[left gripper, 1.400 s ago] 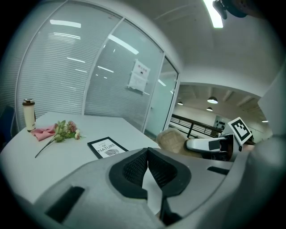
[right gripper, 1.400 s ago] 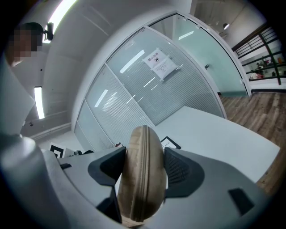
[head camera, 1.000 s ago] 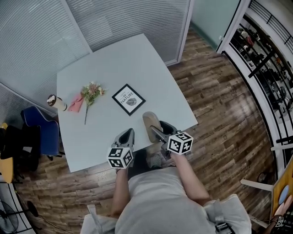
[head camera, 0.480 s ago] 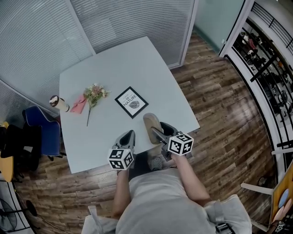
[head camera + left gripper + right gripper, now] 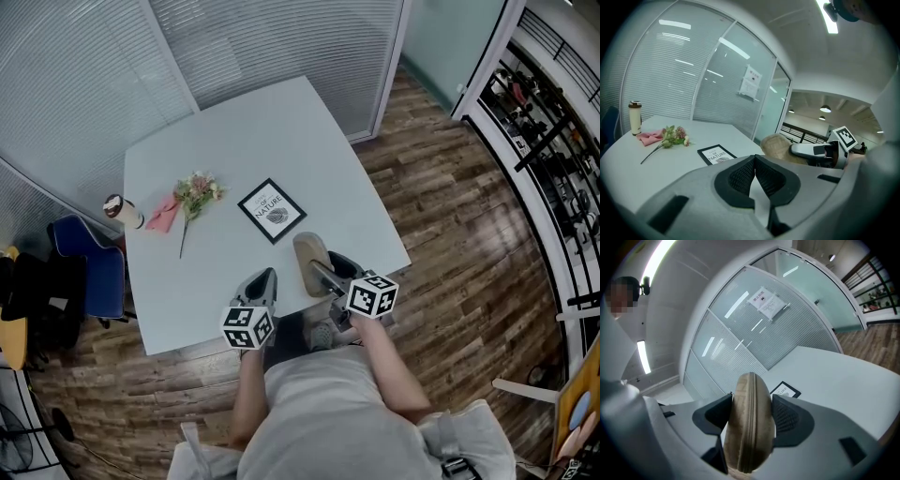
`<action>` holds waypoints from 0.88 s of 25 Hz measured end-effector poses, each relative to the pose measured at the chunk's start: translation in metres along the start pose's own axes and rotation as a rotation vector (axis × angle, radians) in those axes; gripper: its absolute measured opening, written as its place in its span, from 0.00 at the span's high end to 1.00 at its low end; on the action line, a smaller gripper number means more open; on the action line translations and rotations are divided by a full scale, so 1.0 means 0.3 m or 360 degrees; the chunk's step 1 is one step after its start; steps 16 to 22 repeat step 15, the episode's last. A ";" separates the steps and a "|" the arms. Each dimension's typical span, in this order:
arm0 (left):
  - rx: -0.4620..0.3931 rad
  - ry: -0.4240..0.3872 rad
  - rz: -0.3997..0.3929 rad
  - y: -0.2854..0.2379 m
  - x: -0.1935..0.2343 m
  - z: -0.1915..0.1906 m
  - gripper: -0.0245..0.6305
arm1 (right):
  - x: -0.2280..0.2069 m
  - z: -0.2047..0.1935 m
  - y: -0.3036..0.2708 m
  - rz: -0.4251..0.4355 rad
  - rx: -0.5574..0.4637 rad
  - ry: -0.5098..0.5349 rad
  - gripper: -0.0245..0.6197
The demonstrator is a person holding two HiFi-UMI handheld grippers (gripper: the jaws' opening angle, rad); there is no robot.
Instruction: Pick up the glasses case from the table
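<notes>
The right gripper has its jaws wide apart and pressed on the glasses case, one pad on each broad side. The tan case stands on edge between them, its zip seam facing back along the jaws. In the head view it is over the near edge of the table, at about 5 o'clock from the table's middle; whether it is clear of the top I cannot tell.

The left gripper is closed, pads together with nothing between them. It sits at about 9 o'clock from the case, just beside it and not touching.

A framed print lies flat near the middle of the table, at about 11 o'clock from the case. A bunch of flowers lies at 9 o'clock from the print, a pink cloth touches the stems on their far side, and a cup with a lid stands at the table's 9 o'clock edge. A blue chair stands off the table at 8 o'clock
</notes>
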State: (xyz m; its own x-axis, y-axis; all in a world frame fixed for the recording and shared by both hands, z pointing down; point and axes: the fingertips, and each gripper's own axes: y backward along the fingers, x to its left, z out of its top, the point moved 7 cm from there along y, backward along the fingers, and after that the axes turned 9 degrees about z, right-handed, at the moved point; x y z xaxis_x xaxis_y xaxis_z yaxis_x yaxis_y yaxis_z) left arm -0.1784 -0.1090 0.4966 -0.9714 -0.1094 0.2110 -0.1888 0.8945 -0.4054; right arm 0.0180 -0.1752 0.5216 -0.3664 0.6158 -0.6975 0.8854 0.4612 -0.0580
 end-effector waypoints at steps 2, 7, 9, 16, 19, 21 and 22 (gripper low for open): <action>0.0001 0.0003 0.0001 -0.001 0.001 0.002 0.95 | 0.003 0.003 -0.003 0.0002 0.0007 0.0004 0.55; 0.0000 0.0002 -0.0003 -0.002 0.000 0.000 0.95 | 0.001 0.000 0.002 -0.0001 0.0012 0.0019 0.55; 0.0000 0.0000 -0.0004 0.000 -0.001 0.000 0.95 | 0.002 -0.001 0.005 -0.0002 0.0011 0.0018 0.55; -0.0002 0.0006 0.0000 0.009 -0.002 -0.001 0.95 | 0.014 -0.001 0.007 0.0006 0.0018 0.0026 0.56; -0.0002 0.0006 0.0000 0.009 -0.002 -0.001 0.95 | 0.014 -0.001 0.007 0.0006 0.0018 0.0026 0.56; -0.0002 0.0006 0.0000 0.009 -0.002 -0.001 0.95 | 0.014 -0.001 0.007 0.0006 0.0018 0.0026 0.56; -0.0002 0.0006 0.0000 0.009 -0.002 -0.001 0.95 | 0.014 -0.001 0.007 0.0006 0.0018 0.0026 0.56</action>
